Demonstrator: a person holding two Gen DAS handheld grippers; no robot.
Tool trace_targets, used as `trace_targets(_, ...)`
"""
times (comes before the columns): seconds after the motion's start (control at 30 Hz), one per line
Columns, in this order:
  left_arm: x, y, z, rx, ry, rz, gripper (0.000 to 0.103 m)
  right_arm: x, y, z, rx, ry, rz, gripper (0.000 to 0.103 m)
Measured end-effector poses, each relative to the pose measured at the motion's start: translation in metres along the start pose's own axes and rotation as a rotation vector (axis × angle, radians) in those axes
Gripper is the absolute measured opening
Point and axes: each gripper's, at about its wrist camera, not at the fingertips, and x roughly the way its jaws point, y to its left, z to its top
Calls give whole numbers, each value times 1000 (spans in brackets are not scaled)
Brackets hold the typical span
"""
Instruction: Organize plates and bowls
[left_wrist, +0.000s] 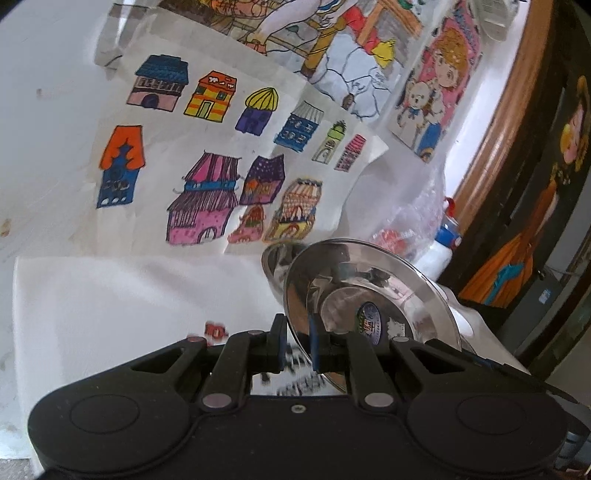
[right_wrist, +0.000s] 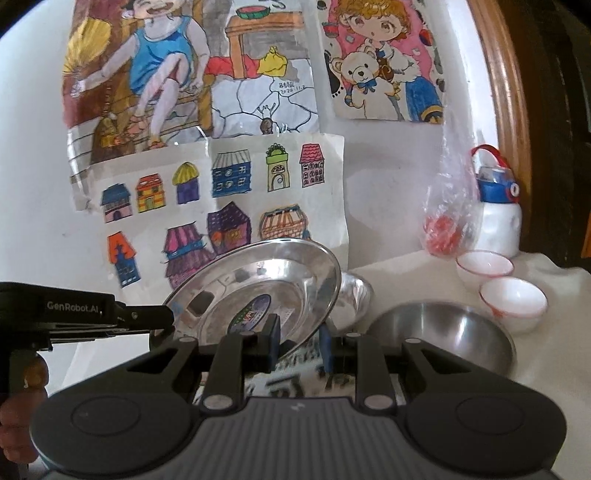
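A shiny steel plate (right_wrist: 255, 291) with a round sticker in its middle is held tilted above the counter (right_wrist: 406, 273), its rim pinched by the left hand-held gripper (left_wrist: 297, 339) and the right hand-held gripper (right_wrist: 299, 345). Two white bowls (right_wrist: 513, 299) and two steel bowls (right_wrist: 443, 332) are counted on the counter.

Bright, even indoor light, glare on the steel plate (right_wrist: 258, 291), fisheye-bent dark corners, slight motion blur low down.

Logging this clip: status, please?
Left gripper and right gripper both shut on steel plate, tilted, lifted. Steel bowl and two white bowls right, clear.
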Motion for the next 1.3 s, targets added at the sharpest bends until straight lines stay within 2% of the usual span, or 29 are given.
trace_targets(0.23,52,4,28,-31,8,7,13,44,-20,20,-29,30,-13,26)
trace_targets(0.53,98,6,39,-44,31,26,13,83,-37,24,6,109,-6,27)
trace_targets(0.77,113,13,35,-69,51,40,13,93,-39,22,14,141,-8,27)
trace_targets(0.9,114,13,33,-64,33,41,13,95,-36,22,12,148,-18,29)
trace_targets(1.1,114,12,30,-40,7,59,13,101,-33,21,16,162,-34,31)
trace_targets(1.3,118,8,28,5,-9,92,13,103,-25,20,-35,165,-77,31)
